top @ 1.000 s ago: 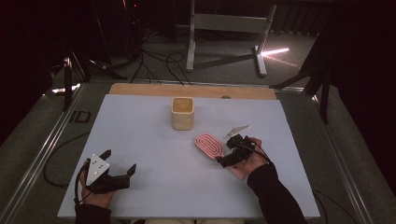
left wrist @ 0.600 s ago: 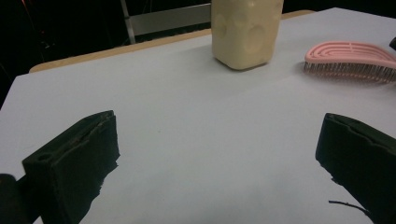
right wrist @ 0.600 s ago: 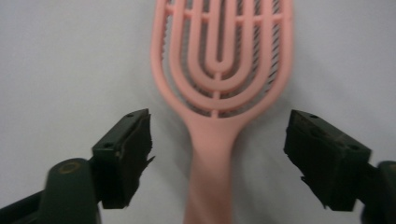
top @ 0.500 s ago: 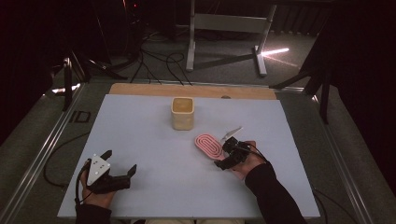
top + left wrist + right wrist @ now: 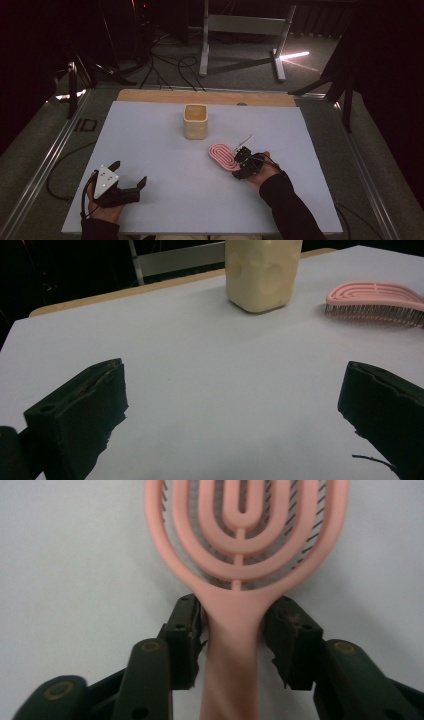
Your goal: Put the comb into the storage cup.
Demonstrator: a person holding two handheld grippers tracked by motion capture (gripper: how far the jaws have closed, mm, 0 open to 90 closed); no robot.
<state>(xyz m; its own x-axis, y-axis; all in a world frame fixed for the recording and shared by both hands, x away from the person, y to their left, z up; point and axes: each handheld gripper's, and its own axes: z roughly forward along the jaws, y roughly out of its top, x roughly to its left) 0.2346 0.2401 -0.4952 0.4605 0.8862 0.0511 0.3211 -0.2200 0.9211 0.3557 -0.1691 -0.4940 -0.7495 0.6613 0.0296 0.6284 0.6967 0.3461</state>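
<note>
A pink vented hairbrush [image 5: 222, 155] lies flat on the pale blue table cover [image 5: 150, 145], right of centre. My right gripper [image 5: 239, 160] sits at its handle end. In the right gripper view the jaws have just been closing, and both pads now touch the sides of the hairbrush [image 5: 245, 545] handle, which lies between them in the right gripper [image 5: 234, 625]. My left gripper [image 5: 130, 172] rests open near the front left, with nothing between the jaws. The left gripper [image 5: 235, 405] view shows the hairbrush [image 5: 375, 297], bristles down, at the far right.
A cream square cup [image 5: 195, 121] stands upright at the table's middle back, also seen as the cup [image 5: 262, 272] ahead of the left gripper. A wooden board edge [image 5: 205, 96] runs along the far side. Cables and a white metal frame [image 5: 240, 25] lie on the floor beyond.
The right gripper's jaws have closed in around the hairbrush handle, and the hand has edged slightly toward the brush. The left hand and the cup have not moved.
</note>
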